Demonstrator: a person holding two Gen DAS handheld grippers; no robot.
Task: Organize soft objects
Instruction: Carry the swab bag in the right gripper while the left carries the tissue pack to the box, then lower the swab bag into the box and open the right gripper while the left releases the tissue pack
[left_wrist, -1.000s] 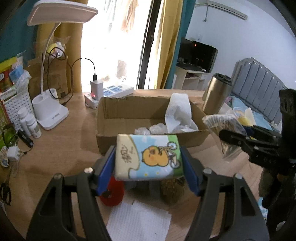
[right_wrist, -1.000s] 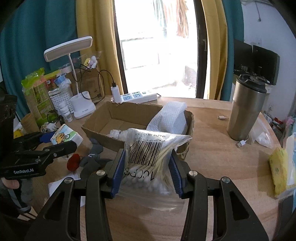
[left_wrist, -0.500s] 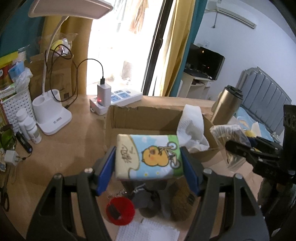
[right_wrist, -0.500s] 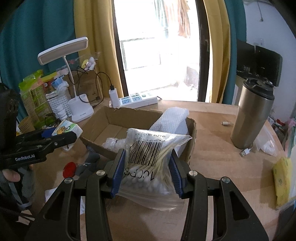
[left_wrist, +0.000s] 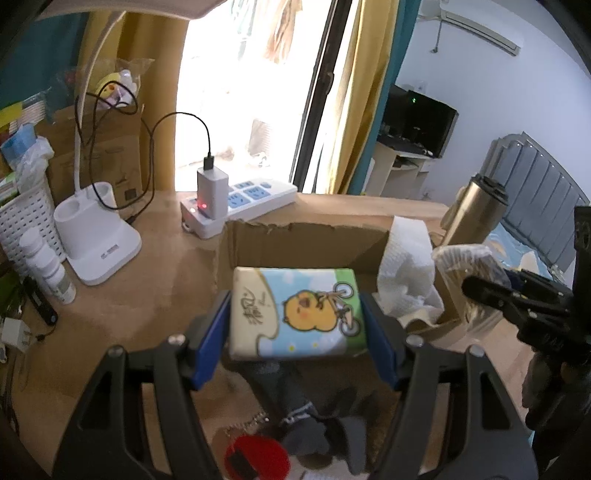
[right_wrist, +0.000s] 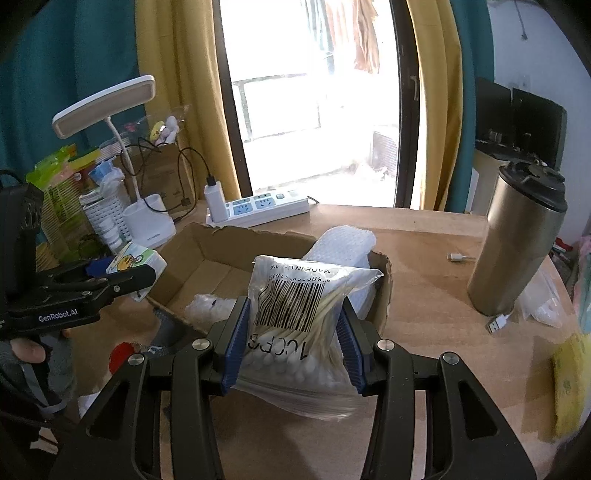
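My left gripper (left_wrist: 295, 314) is shut on a tissue pack (left_wrist: 297, 312) printed with a yellow chick, held above the near edge of an open cardboard box (left_wrist: 306, 236). The pack also shows in the right wrist view (right_wrist: 136, 260). My right gripper (right_wrist: 291, 328) is shut on a clear bag of cotton swabs (right_wrist: 295, 321) with a barcode, held above the box's near right corner (right_wrist: 384, 280). The box holds white bubble wrap (right_wrist: 343, 247) and crumpled plastic (right_wrist: 207, 306).
On the wooden table: a power strip with charger (left_wrist: 240, 199), a white lamp base (left_wrist: 98, 240), a white basket with bottles (left_wrist: 22, 225), a steel tumbler (right_wrist: 517, 243), a USB cable (right_wrist: 498, 323). Grey socks (left_wrist: 306, 428) and a red disc (left_wrist: 255, 458) lie before the box.
My left gripper moved forward and up with the tissue pack, now over the box's near edge. My right gripper moved slightly closer to the box with the swab bag.
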